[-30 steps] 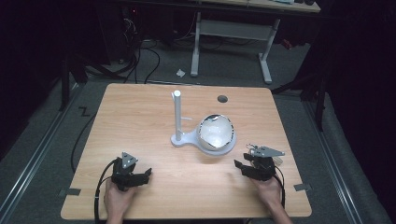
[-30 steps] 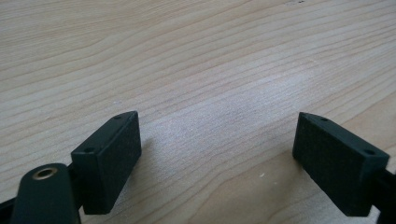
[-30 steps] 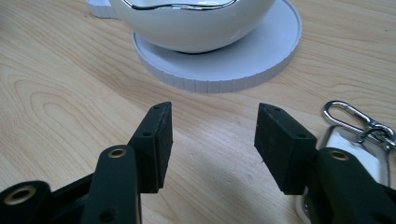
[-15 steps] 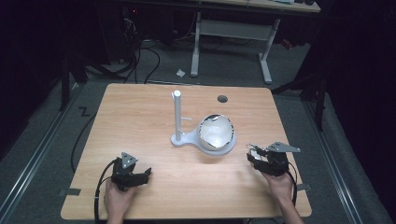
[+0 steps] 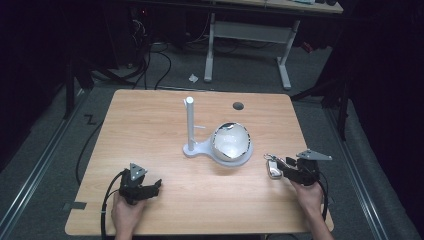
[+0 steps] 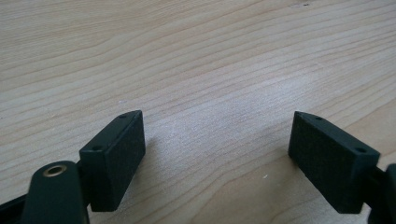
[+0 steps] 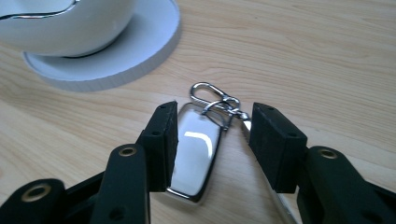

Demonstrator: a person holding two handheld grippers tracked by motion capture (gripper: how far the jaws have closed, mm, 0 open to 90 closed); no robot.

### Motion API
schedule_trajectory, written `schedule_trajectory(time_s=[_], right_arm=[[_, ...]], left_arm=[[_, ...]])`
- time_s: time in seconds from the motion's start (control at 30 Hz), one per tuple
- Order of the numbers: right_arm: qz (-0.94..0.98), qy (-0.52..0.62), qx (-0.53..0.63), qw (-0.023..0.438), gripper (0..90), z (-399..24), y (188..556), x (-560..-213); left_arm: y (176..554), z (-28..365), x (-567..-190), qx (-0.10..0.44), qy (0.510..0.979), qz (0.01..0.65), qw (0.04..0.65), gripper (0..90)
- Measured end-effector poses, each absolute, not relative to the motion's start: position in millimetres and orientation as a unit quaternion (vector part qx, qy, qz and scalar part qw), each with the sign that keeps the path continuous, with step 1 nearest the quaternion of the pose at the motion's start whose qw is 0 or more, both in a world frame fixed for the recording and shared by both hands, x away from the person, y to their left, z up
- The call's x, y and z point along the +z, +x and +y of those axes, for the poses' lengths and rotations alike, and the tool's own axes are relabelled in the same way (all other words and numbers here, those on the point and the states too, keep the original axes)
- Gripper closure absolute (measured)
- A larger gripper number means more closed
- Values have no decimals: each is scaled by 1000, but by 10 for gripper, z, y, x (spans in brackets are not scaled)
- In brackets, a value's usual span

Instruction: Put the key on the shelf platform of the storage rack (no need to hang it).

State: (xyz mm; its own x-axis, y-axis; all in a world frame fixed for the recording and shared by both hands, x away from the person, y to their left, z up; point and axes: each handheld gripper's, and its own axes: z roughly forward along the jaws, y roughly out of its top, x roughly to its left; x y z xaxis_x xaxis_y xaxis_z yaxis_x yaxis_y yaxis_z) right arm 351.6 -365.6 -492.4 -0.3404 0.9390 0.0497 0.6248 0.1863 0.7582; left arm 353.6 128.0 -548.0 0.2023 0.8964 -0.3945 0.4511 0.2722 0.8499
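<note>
Pale wood makes up the desk (image 5: pixel 165 125), the biggest thing in sight, with a small dark round hole (image 5: pixel 238 106) near its far edge. Next in size is the white stand (image 5: pixel 192 147), a flat base with a tall upright post (image 5: pixel 190 122) at its left end. On the round right end of that base sits a glossy white bowl (image 5: pixel 231 142), seen close by in the right gripper view (image 7: pixel 65 23).

Left tongs (image 5: pixel 156 186) rest low at the near left of the desk, held in a hand (image 5: pixel 127 215); their jaws stand wide apart over bare wood (image 6: pixel 215 140) with nothing between them.

Right tongs (image 5: pixel 275 167) sit at the near right, just beside the stand's base. Their jaws have just been closing and now straddle a shiny silver key fob (image 7: pixel 196 154) lying flat on the desk; one jaw lies against its side, the other stands clear.

Smallest is the metal clip (image 7: pixel 210 95) at the fob's far end.
</note>
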Motion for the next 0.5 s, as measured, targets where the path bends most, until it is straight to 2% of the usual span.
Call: schedule_trajectory(time_s=[0.23,0.5], right_arm=[[740,541,339,213,545,-3710,3578,-5001],[733,556,320,226,570,-3780,3656,-5062]], left_arm=[[3536,1280,-5480,210,566,596,530,191],[3536,1280,-5480,210,566,596,530,191]])
